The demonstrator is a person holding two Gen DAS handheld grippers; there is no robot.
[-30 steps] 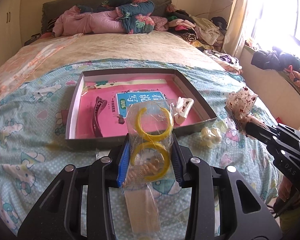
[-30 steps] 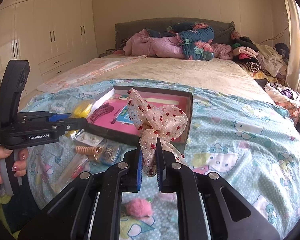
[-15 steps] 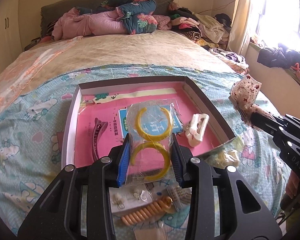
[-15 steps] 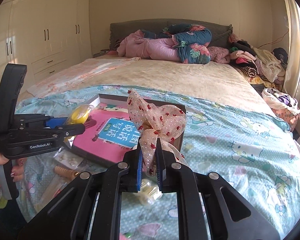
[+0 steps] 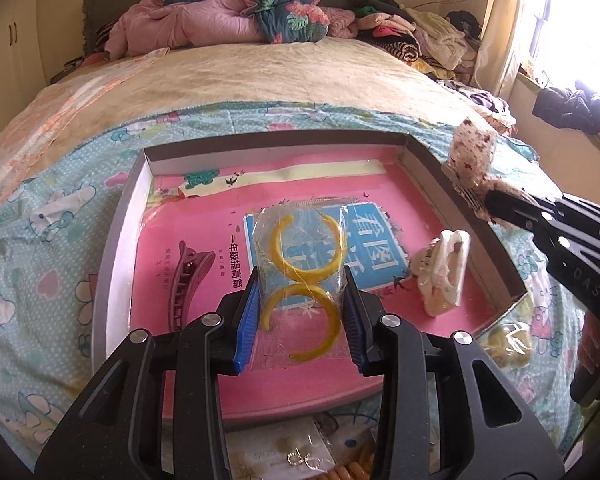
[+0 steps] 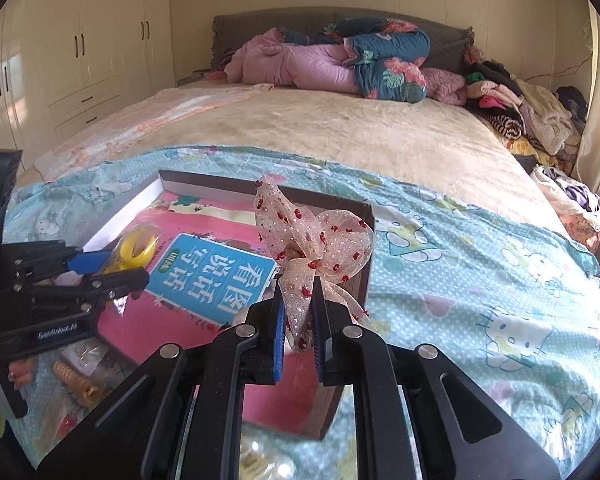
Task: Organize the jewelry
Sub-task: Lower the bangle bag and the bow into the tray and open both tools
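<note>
Carrying both finds over the box point(image 5: 118, 236) — left claw point(image 5: 300, 312) clamps the bagged yellow hoop earrings point(image 5: 306, 254), right claw point(image 6: 299, 322) pinches the spotted bow point(image 6: 316, 240); next, lower and release inside.

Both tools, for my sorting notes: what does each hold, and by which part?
Left tool: clear bag of yellow hoops, by its lower sides. Right tool: spotted bow, by its tails.

Home bedroom: bed point(image 6: 340, 132), wardrobe point(image 6: 80, 52).
</note>
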